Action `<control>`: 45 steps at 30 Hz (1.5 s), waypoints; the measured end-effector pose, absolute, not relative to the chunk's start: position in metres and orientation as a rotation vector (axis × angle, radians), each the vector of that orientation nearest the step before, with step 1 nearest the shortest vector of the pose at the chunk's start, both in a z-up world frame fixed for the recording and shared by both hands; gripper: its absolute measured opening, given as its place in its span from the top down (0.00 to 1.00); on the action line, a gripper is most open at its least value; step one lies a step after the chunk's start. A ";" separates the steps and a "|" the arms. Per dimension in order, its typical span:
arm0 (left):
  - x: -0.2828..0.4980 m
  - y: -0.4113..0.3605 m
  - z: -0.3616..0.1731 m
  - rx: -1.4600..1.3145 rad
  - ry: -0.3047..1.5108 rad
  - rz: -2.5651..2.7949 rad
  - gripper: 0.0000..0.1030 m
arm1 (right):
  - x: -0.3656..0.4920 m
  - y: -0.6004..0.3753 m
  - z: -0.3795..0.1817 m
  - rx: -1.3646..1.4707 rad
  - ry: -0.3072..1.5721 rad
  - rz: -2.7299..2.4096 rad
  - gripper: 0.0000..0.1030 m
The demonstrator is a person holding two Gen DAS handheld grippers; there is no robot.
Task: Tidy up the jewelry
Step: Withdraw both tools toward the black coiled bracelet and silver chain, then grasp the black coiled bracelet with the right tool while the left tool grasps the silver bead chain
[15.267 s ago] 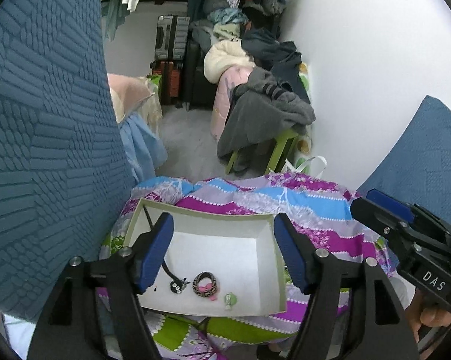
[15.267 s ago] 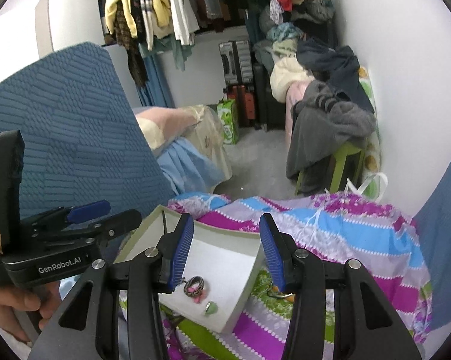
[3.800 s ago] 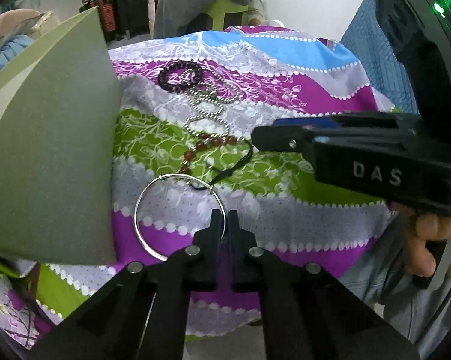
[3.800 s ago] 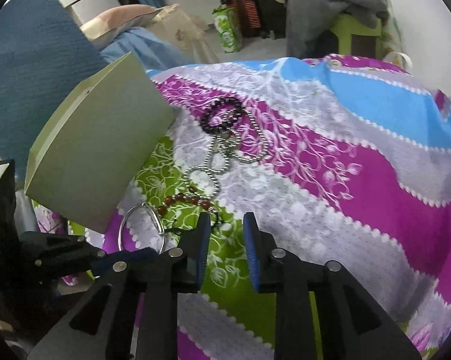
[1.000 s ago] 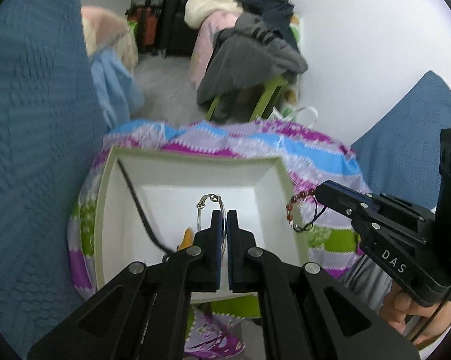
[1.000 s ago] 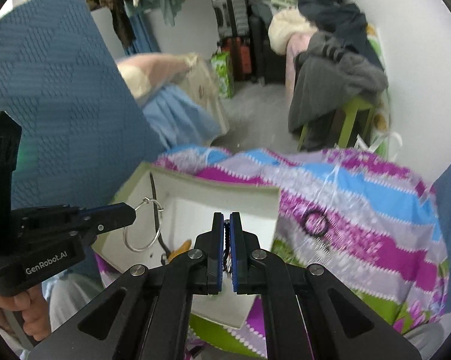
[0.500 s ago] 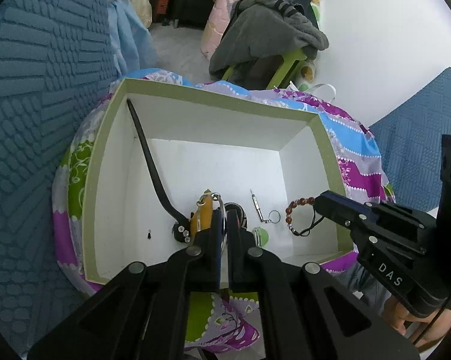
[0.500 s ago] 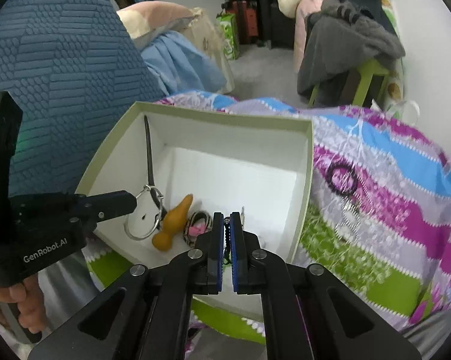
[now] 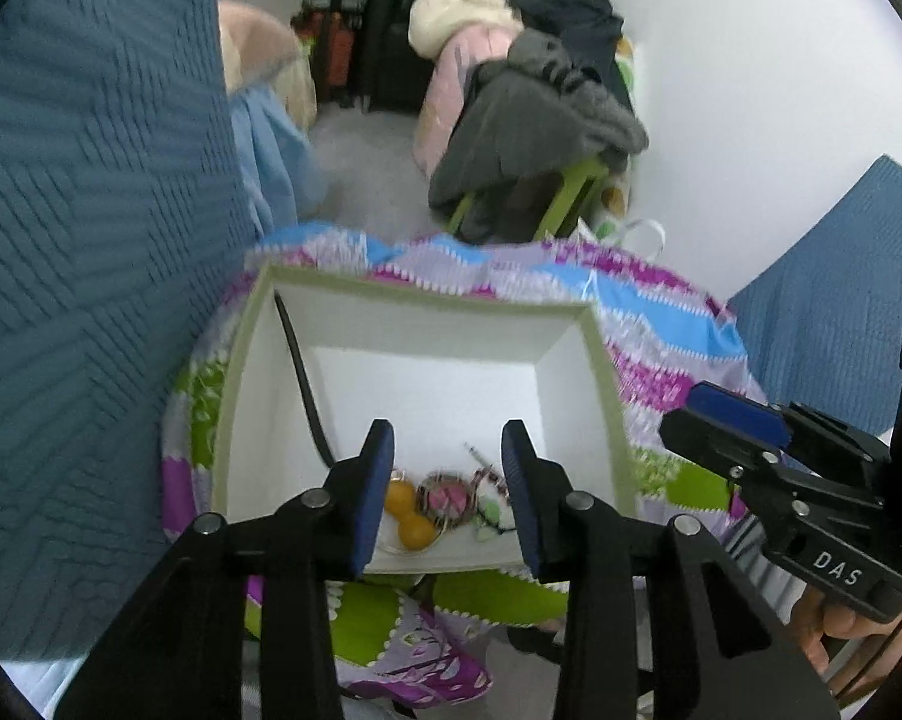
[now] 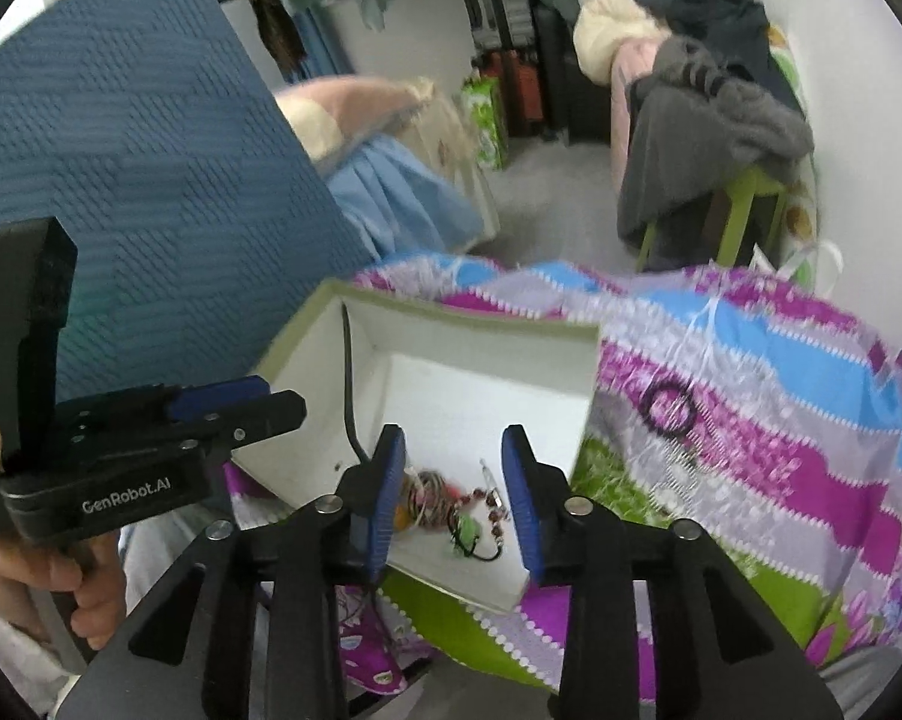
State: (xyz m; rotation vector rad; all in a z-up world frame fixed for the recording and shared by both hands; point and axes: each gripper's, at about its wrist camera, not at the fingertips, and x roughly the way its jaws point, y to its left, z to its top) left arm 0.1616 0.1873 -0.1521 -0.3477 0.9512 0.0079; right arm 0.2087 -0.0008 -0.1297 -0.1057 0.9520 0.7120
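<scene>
We hold both grippers over the box (image 10: 427,324). The left gripper (image 9: 448,489) and right gripper (image 10: 454,495) have just been opening; their jaws stand apart, empty. The remaining dark bead bracelet (image 10: 667,411) lies outside the box, right of the right jaws, nearer that hand.

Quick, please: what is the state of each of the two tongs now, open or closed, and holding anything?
Left tongs: open, holding nothing, jaws just opened.
Right tongs: open, holding nothing, jaws just opened.

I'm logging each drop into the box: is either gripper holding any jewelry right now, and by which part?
Nothing is held. The left gripper and the right gripper have just opened; their jaws stand apart and empty above the jewelry lying in the white cardboard box with green rim.
</scene>
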 end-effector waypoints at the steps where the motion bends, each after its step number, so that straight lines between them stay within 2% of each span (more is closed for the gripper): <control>1: 0.159 0.185 -0.144 -0.352 0.931 0.010 0.63 | 0.208 -0.006 -0.122 -0.102 0.930 0.718 0.64; 10: 0.149 0.152 -0.103 -0.373 0.806 0.005 0.63 | 0.208 -0.054 -0.083 -0.110 0.802 0.704 0.60; 18: 0.153 0.106 -0.110 -0.405 0.750 -0.027 0.63 | 0.213 -0.100 -0.092 -0.112 0.779 0.664 0.60; 25: 0.163 0.066 -0.136 -0.426 0.764 -0.066 0.63 | 0.227 -0.140 -0.120 -0.082 0.780 0.614 0.60; 33: 0.182 0.029 -0.195 -0.462 0.823 -0.088 0.63 | 0.257 -0.159 -0.169 -0.053 0.808 0.629 0.60; 39: 0.202 0.008 -0.231 -0.422 0.847 -0.067 0.63 | 0.294 -0.156 -0.215 -0.045 0.874 0.698 0.72; 45: 0.211 0.007 -0.230 -0.379 0.801 -0.030 0.63 | 0.333 -0.135 -0.247 -0.078 0.940 0.780 0.75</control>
